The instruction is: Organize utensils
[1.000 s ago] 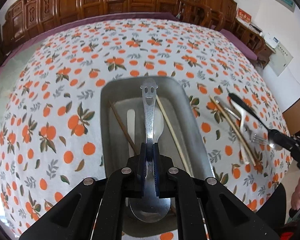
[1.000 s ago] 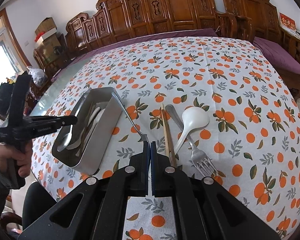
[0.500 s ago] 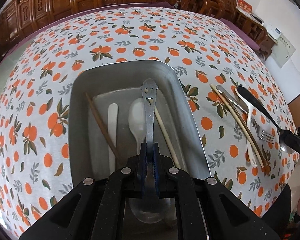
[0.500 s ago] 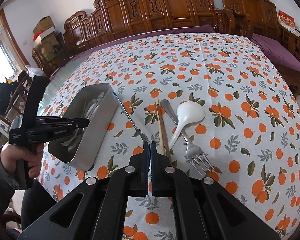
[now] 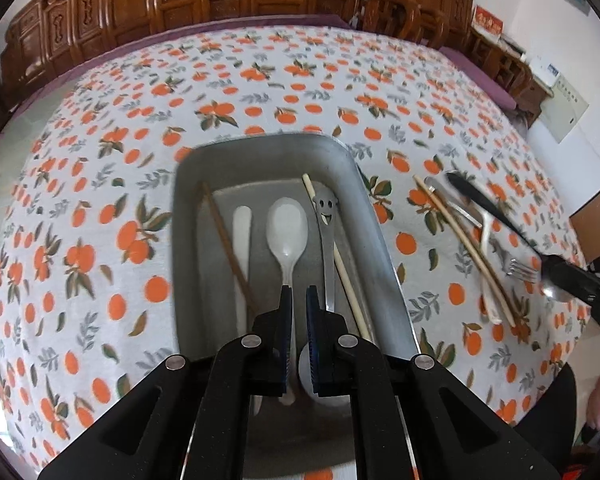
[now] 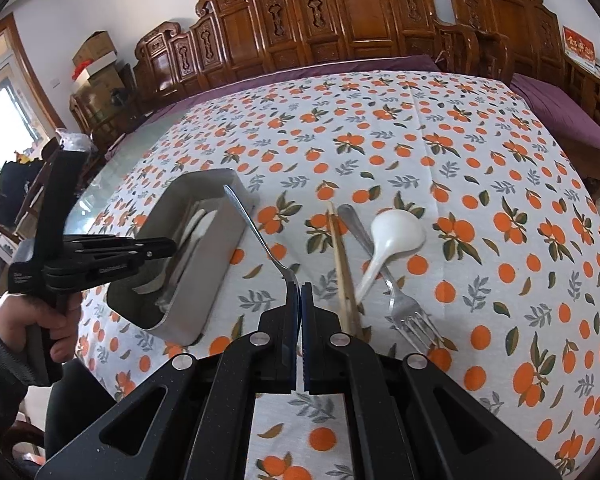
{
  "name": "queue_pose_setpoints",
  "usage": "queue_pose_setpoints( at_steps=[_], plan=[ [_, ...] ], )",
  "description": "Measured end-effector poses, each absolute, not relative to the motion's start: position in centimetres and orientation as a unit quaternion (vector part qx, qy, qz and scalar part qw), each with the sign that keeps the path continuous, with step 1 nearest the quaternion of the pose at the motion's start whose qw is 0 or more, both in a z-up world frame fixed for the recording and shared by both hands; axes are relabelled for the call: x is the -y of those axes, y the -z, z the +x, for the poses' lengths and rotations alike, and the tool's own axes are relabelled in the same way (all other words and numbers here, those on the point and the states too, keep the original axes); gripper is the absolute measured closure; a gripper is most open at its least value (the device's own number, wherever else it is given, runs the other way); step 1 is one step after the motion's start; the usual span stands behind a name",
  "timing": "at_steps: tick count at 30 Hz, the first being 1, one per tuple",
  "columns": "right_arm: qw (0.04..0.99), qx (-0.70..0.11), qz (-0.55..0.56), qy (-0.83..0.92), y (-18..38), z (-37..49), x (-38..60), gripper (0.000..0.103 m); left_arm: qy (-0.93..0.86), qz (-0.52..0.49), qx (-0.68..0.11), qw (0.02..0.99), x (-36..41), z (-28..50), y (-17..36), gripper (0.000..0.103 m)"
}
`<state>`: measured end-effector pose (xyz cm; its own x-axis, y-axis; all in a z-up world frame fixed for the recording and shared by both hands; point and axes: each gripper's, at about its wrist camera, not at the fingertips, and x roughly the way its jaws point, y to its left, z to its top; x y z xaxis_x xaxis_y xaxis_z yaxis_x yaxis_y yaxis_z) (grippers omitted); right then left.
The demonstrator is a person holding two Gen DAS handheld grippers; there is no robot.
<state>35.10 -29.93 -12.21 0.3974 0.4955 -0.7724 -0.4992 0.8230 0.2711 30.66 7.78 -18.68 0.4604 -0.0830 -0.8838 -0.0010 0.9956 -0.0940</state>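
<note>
Left wrist view: the left gripper (image 5: 298, 320) hangs over the near end of the metal tray (image 5: 260, 140). Its fingers (image 5: 286, 320) stand a little apart and hold nothing. Inside the tray, from its left wall across, lie a brown chopstick (image 5: 228, 248), a flat white utensil (image 5: 242, 240), a white spoon (image 5: 287, 228), a smiley spoon (image 5: 327, 232) and a pale chopstick (image 5: 348, 276). The smiley spoon lies free, with its face end toward the tray's far wall. To the right of the tray, a pair of chopsticks (image 5: 460, 236) and a fork (image 5: 516, 266) wait on the surface (image 5: 100, 200). Above them the right gripper (image 5: 552, 276) carries a metal spoon (image 5: 488, 208).

Right wrist view: the right gripper (image 6: 300, 292) has its fingers clenched on the metal spoon (image 6: 252, 228), gripping it close to the bowl. The long handle reaches out over the tray's (image 6: 204, 276) right rim. Right of the tray, the chopsticks (image 6: 340, 256), a white soup spoon (image 6: 396, 232) and the fork (image 6: 400, 300) lie close together, with the soup spoon's handle crossing the fork. The left gripper (image 6: 172, 246), held in a hand (image 6: 32, 320), sits over the tray.

The metal spoon looks stiff, light and smooth — likely to pivot or slip in a narrow pinch. A hold on the flat of the neck, as here, seems the safer one. It should drop in easily once the handle lines up with the tray's length. The chopsticks are thin and apt to roll, so they are best taken near the middle — both together if the fingers can span them.
</note>
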Motion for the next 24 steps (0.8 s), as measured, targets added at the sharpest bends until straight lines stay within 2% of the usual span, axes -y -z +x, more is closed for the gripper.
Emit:
queue_pose_setpoints(
  at_steps=[3, 6, 24],
  plan=[
    [0.833, -0.461, -0.005, -0.305, 12.0, 34.7, 28.5, 0.1, 0.026, -0.05, -0.5, 0.864, -8.5, 29.0, 16.9, 0.096],
    [0.831, -0.461, -0.011, -0.312, 11.8, 34.4, 26.8, 0.101, 0.024, -0.054, -0.484, 0.873, -9.4, 27.3, 15.4, 0.085],
    [0.815, -0.494, -0.029, -0.303, 13.0, 35.6, 17.6, 0.101, 0.008, -0.063, -0.427, 0.902, -14.8, 21.0, 11.1, 0.075]
  ],
)
